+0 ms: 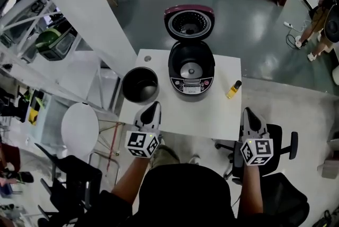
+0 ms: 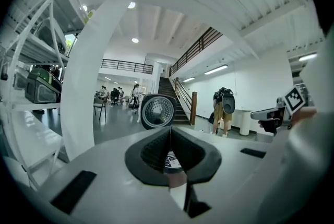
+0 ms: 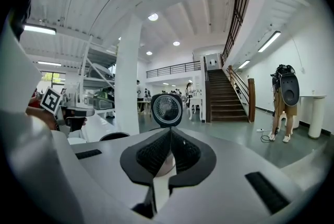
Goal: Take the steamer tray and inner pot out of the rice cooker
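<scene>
The rice cooker (image 1: 191,70) stands on the white table (image 1: 222,115) with its maroon lid (image 1: 189,22) raised; its cavity is empty down to the heating plate. The black inner pot (image 1: 140,84) sits on the table to the cooker's left. No steamer tray is recognisable in any view. My left gripper (image 1: 153,106) hovers at the table's near edge, just in front of the pot, shut and empty. My right gripper (image 1: 248,111) hangs off the near right corner, also shut and empty. The left gripper (image 2: 170,137) and the right gripper (image 3: 170,139) both face the lid (image 2: 158,111) (image 3: 166,109).
A small yellow bottle (image 1: 233,89) lies right of the cooker. A round white stool (image 1: 79,128) stands left of the table, a black office chair (image 1: 278,149) at the right. A white slanted beam (image 1: 79,9) runs past the table's left. A person (image 1: 323,14) stands far right.
</scene>
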`<state>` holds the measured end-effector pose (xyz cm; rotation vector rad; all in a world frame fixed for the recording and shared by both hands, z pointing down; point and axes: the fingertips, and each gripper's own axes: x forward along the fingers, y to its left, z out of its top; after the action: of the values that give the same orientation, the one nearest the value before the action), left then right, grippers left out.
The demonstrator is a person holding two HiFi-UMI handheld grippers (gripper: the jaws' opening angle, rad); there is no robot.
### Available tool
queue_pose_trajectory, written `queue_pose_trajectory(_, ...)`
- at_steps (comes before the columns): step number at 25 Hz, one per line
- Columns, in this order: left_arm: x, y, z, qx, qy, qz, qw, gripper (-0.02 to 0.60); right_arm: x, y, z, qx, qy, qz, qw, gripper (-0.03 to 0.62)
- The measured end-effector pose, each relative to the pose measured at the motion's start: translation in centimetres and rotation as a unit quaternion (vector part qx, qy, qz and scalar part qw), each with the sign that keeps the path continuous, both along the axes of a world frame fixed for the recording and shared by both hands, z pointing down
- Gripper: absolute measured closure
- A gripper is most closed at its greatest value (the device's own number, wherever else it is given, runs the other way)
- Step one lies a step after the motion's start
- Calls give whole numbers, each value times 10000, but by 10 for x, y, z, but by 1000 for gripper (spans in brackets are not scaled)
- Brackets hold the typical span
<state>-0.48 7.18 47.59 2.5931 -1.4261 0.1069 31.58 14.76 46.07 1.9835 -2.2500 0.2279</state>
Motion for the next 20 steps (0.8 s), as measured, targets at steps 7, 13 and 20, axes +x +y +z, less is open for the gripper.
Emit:
queue_pose_trajectory(7,-8,14,12,-189,-17,-169,9997,574,-3,10,-11,160,161,16,9997,592)
queue_pose_trajectory(13,-20,23,24,-438,111,-375,9983,574,-3,21,0,115,237,10,9997,592)
queue_pose_trajectory(20,-17,39,18,-512,218,-389,9977,574,1,34,7,61,246,19,9997,594)
